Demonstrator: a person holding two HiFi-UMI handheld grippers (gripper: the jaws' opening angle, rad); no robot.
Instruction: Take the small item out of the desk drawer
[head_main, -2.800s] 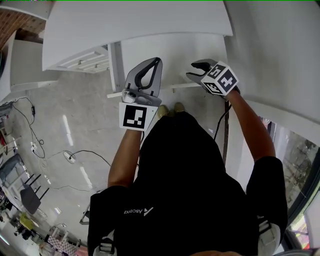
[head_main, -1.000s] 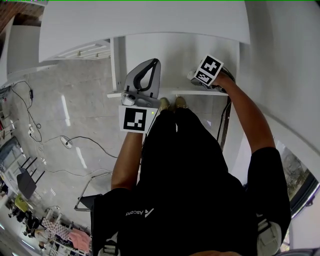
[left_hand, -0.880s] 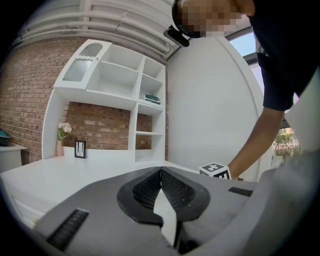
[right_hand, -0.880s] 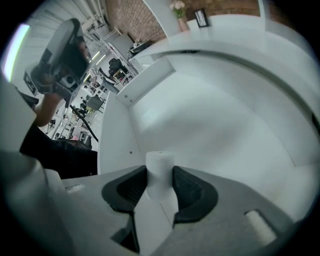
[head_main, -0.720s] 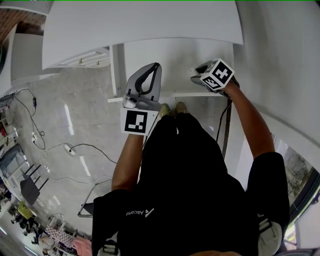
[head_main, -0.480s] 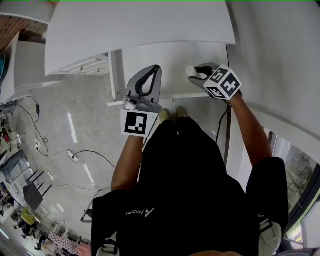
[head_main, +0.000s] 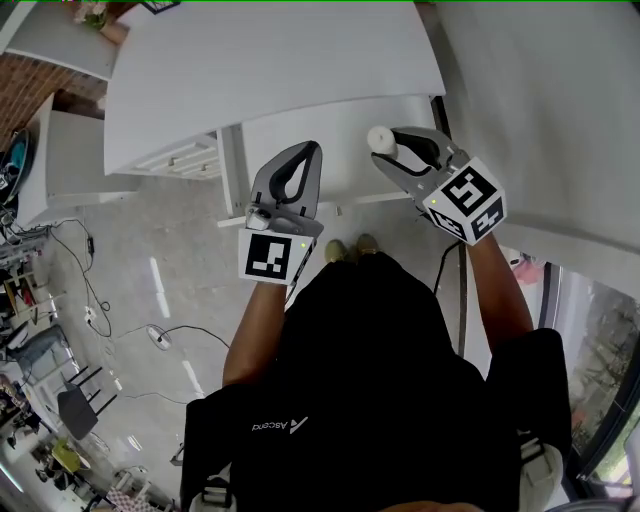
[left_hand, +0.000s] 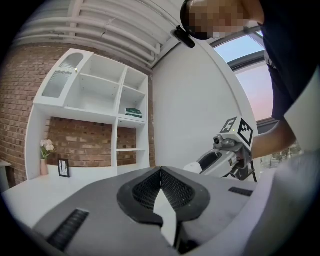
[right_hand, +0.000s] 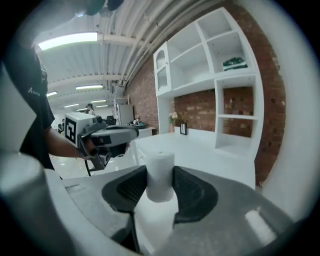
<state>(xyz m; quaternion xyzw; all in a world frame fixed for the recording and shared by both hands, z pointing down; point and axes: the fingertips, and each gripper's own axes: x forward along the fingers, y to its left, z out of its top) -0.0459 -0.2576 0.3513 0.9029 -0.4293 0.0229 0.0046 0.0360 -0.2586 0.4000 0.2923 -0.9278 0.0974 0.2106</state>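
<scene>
White cylinder (right_hand: 159, 172) gripped by right gripper (right_hand: 160, 186), white desk (right_hand: 202, 146) beyond

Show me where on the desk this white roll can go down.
The desktop is bare almost all over, from its near edge by the right gripper and its white roll back to the shelf unit. Only the far corner is taken, by the flower vase and the small frame.

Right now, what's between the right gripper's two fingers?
The right gripper pinches a small white cylinder between its fingers; the right gripper view shows it.
</scene>
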